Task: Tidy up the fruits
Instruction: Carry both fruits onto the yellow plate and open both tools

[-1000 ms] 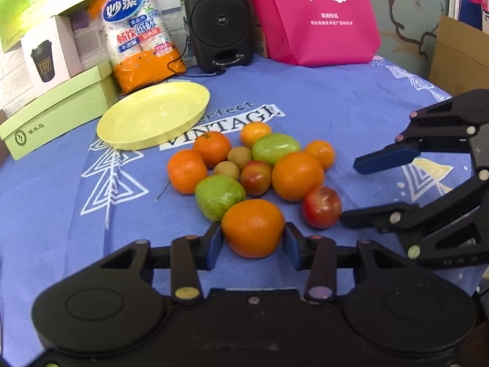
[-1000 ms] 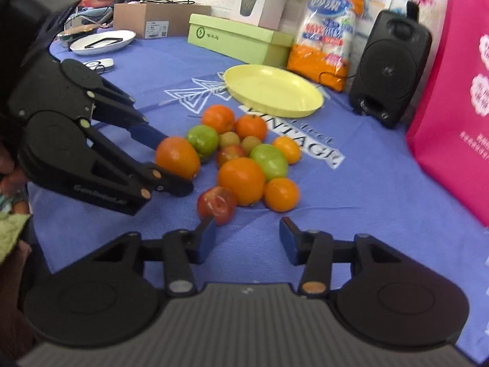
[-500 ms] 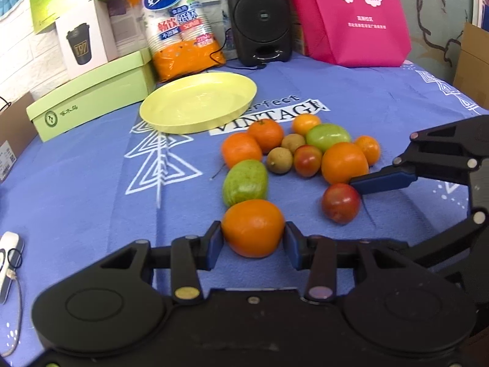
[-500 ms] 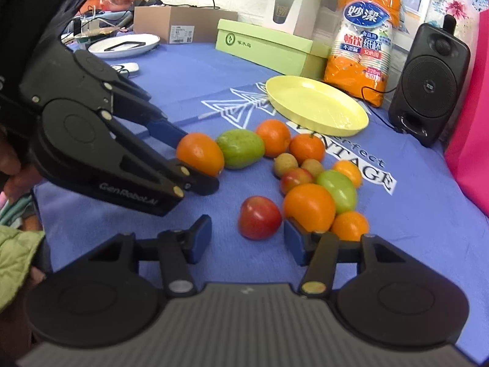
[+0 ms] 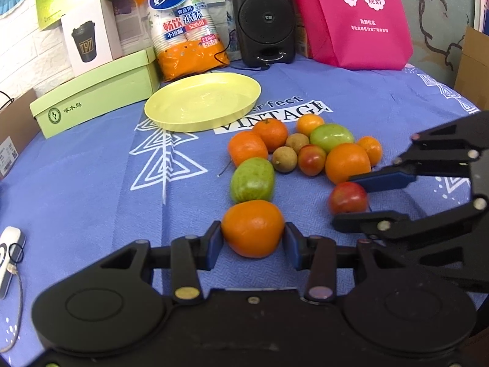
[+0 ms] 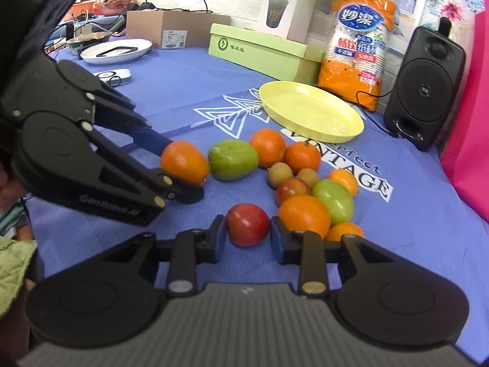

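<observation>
My left gripper (image 5: 252,241) is shut on a large orange (image 5: 252,227), held low over the blue cloth; it also shows in the right wrist view (image 6: 184,161). My right gripper (image 6: 247,237) has its jaws around a red apple (image 6: 248,224), pads touching or nearly touching it; the apple also shows in the left wrist view (image 5: 347,198). A pile of several oranges, green fruits and small brown fruits (image 5: 302,146) lies behind. An empty yellow plate (image 5: 203,101) sits at the back left of the pile.
A green box (image 5: 94,91), a white cup box (image 5: 90,33), an orange paper-cup pack (image 5: 183,27), a black speaker (image 5: 262,15) and a pink bag (image 5: 351,15) line the back. A white device (image 5: 9,257) lies at the left edge.
My left gripper has carried the orange left, away from the pile. My right gripper has moved in around the red apple and its jaws have narrowed on it.
</observation>
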Tool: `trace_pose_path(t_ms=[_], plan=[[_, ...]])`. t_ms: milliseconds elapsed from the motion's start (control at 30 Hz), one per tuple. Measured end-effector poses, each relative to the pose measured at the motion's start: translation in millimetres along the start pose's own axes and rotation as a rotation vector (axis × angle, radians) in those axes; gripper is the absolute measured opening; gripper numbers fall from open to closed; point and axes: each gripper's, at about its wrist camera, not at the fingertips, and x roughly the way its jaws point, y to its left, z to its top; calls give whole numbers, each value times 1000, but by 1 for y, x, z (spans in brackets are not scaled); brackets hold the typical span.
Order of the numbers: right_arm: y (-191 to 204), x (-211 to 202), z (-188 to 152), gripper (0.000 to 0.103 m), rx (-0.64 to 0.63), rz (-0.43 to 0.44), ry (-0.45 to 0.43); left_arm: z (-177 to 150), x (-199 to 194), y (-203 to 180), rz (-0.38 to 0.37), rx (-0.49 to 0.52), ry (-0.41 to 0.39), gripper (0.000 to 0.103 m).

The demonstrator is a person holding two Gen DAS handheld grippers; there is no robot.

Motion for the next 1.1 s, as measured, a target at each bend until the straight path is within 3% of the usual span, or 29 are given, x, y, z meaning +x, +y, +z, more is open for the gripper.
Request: trace_pose_path(t_ms=[333, 533, 667, 800, 1100], plan=[[-17, -36, 2, 30, 65, -25, -58, 12, -29, 0, 2, -8, -49, 42], [-47, -33, 56, 30, 49, -39, -128, 66, -30, 23, 55, 55, -99, 42], [-77, 2, 104, 30, 97, -26, -127, 110, -4, 46, 72, 50, -112, 42], [-100, 52, 140, 30, 132, -34, -84, 141, 42, 61, 129, 67, -70, 42], [-117, 149, 152, 31, 153, -50, 52, 158, 126, 99, 87, -37, 9, 42]])
